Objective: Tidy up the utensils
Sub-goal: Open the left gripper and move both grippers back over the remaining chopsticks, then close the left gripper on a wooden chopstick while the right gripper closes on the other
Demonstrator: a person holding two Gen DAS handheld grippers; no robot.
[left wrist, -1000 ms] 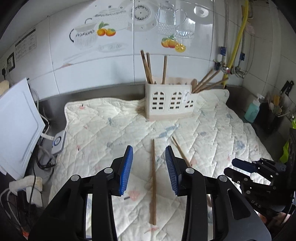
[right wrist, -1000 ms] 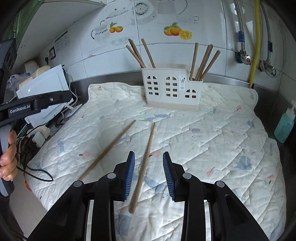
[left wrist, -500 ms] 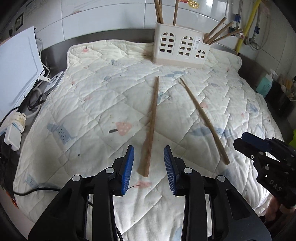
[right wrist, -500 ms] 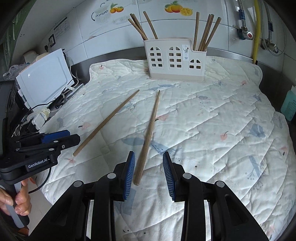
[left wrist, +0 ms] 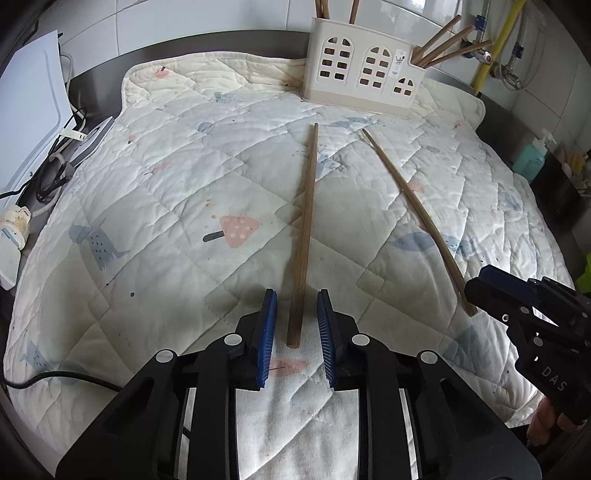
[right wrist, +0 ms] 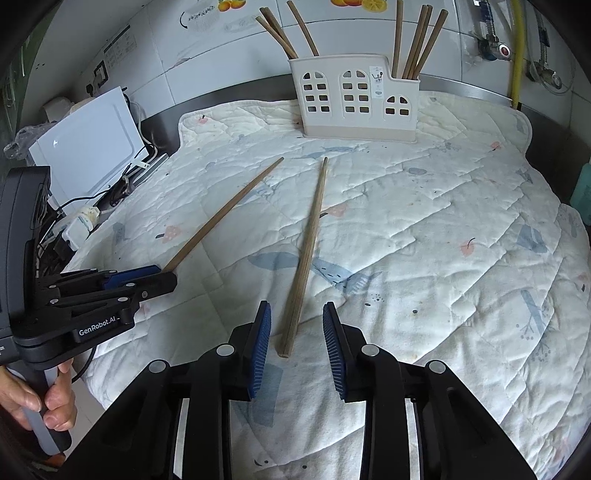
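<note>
Left claw (left wrist: 294, 302) closing around chopstick (left wrist: 304, 229) without contact, right claw (right wrist: 296, 312) likewise, holder's chopstick tops (left wrist: 352, 9) cropped

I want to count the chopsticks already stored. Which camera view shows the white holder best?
The right wrist view: the white holder appears whole, with its standing chopsticks nearly full length. The left wrist view shows the holder at the top edge, and cuts off its left chopsticks.

The left gripper (right wrist: 164, 275) bore white lettering, "GenRobot.AI", on its black side. The right gripper (left wrist: 480, 291) carried the letters "DAS" on its black body. The utensil holder (right wrist: 354, 99) had a small white sticker, and the wall (right wrist: 118, 51) a label; both were too small to read.
</note>
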